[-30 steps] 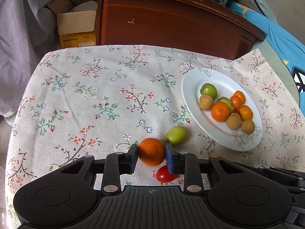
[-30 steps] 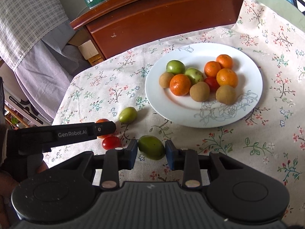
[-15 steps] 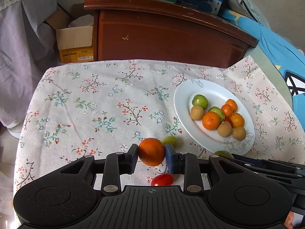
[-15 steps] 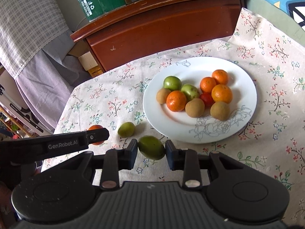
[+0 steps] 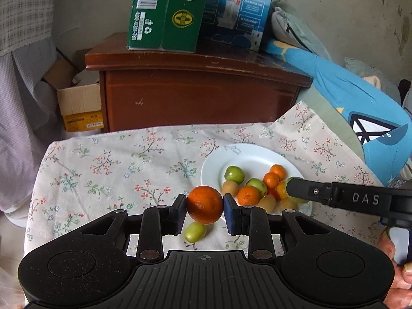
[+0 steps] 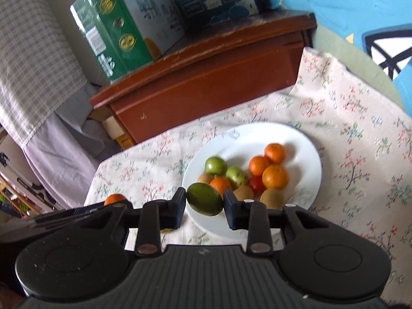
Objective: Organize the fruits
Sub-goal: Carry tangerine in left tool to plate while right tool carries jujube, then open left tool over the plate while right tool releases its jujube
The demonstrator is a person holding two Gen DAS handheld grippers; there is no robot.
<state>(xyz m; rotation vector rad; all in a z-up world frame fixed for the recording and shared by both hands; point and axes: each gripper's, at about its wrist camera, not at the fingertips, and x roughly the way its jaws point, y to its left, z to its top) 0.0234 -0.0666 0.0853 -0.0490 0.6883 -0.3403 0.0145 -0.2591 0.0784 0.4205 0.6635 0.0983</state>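
— Any writing you can make out?

— "DAS" in pale letters on the black arm of the right gripper (image 5: 296,191), off to the right of the left gripper's fingertips (image 5: 233,216).

— And far ahead of the fingers?

— A green carton (image 5: 164,13) on the wooden cabinet (image 5: 200,90) carries a barcode, a recycling mark and sideways digits starting "400". The blue carton (image 5: 237,10) beside it has white Chinese characters along its top; I can't read them surely.

— The cardboard box (image 5: 81,108)?

— Its yellow label is too small.

Fruit pile (image 5: 253,189) on plate (image 5: 247,154), cabinet (image 5: 200,95) behind.
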